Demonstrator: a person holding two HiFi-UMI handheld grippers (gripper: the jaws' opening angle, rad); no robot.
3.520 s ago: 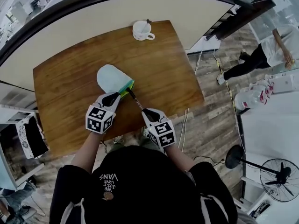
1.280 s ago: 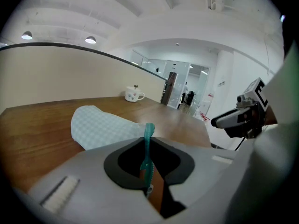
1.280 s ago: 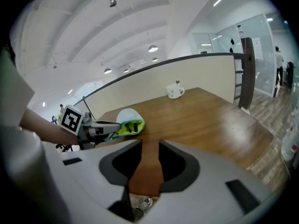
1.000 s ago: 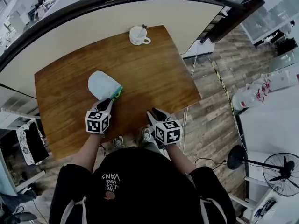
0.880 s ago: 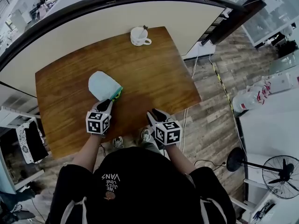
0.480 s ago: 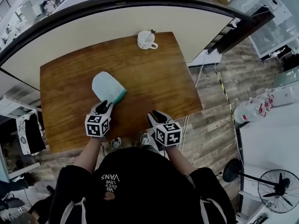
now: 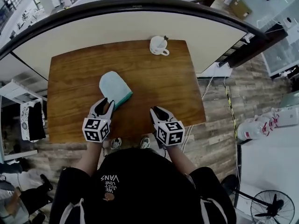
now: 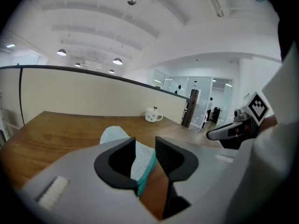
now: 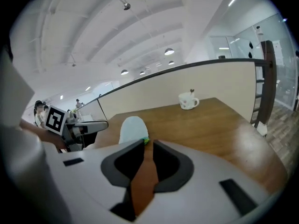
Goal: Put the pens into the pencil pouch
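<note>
Left gripper (image 7: 103, 107): aimed down at pouch (image 7: 114, 88); jaws just opening, apart, empty.
Right gripper (image 7: 158, 111): over table (image 7: 159, 78); jaws just closing, narrow, empty.
Pouch contents: hidden.

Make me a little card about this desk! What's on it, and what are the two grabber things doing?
Table: brown wood
Pouch: pale blue with a teal end, lying flat
Mug: white, near the table's far edge
Pens: none in sight
Left gripper: open, jaws have just been opening; the pouch's teal end shows in the gap but is not pinched
Right gripper: open, jaws have just been closing a little; nothing between them
</note>
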